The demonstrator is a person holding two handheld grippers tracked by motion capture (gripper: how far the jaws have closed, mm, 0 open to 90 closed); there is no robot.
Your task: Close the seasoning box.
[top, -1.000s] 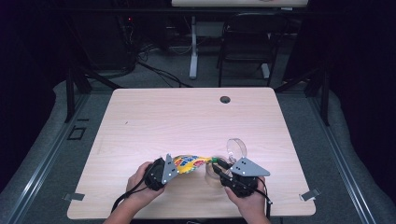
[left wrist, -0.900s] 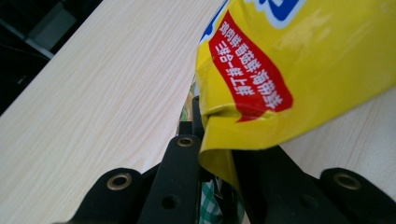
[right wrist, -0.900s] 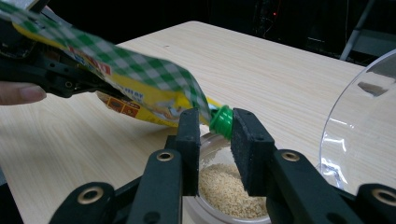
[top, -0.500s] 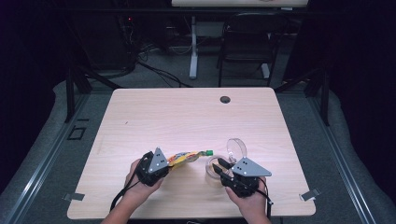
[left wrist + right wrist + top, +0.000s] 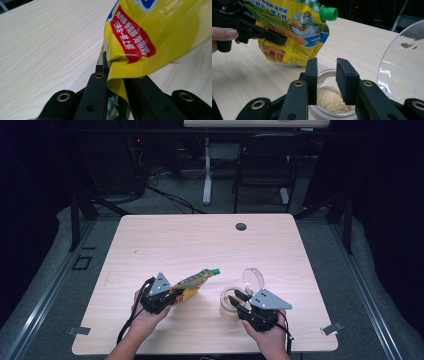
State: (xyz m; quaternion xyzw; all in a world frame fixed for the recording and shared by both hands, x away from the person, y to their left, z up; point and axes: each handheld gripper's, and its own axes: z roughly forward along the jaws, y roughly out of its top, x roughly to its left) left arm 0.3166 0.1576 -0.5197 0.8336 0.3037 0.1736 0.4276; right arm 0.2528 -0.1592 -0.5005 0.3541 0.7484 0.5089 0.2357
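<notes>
The left gripper (image 5: 172, 296) is clamping the lower part of a yellow pouch (image 5: 192, 282), with its jaws nearly closed and the pouch's foil pinched between them. In the left gripper view the yellow pouch (image 5: 155, 37) is hanging over the black jaws, its red label with white print facing the camera, and its folded edge is running down into the narrow gap. The pouch is being held tilted above the table (image 5: 200, 240), with its green cap (image 5: 215, 270) pointing away from the person and toward the right. In the right gripper view the green cap (image 5: 328, 13) is sitting at the pouch's top corner, and the left gripper (image 5: 283, 40) is showing farther off with a thumb on its handle.

The right gripper (image 5: 236, 300) is resting at a small clear jar (image 5: 229, 301) near the table's front edge, well apart from the pouch. Its jaws are standing partly apart, and the jar's near rim (image 5: 329, 113) is lying between and under the pads; whether the pads are pressing on it I cannot tell. The jar is holding tan granules (image 5: 329, 98). Its clear lid (image 5: 253, 280) is standing open, tipped back behind the jar
</notes>
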